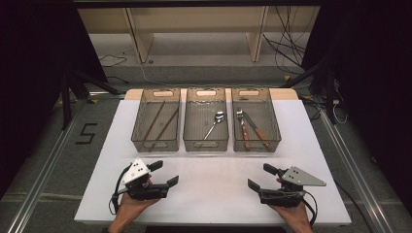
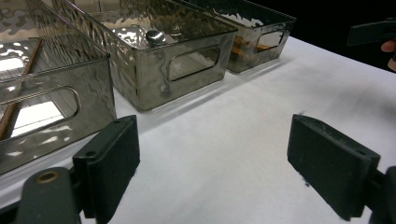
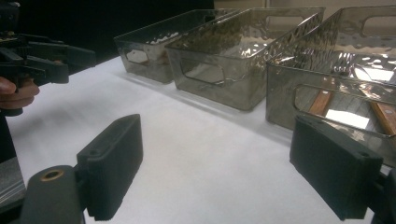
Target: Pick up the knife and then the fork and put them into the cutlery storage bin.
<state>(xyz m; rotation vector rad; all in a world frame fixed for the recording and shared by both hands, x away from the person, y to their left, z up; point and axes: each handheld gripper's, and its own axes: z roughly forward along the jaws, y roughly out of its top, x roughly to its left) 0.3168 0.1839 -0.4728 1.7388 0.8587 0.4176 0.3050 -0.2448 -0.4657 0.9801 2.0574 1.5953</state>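
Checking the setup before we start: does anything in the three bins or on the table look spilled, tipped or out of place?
Nothing stands out. The three bins stand upright in a row: chopsticks in the left, a spoon in the middle, wooden-handled cutlery in the right.

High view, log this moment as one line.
left gripper: open, empty | right gripper: open, empty | spoon: middle bin | both grippers resting on table

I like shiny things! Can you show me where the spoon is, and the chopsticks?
spoon (image 1: pixel 219 117), high view, on its bowl, middle bin.
chopsticks (image 1: pixel 154 120), high view, mid-shaft of one stick, left bin.
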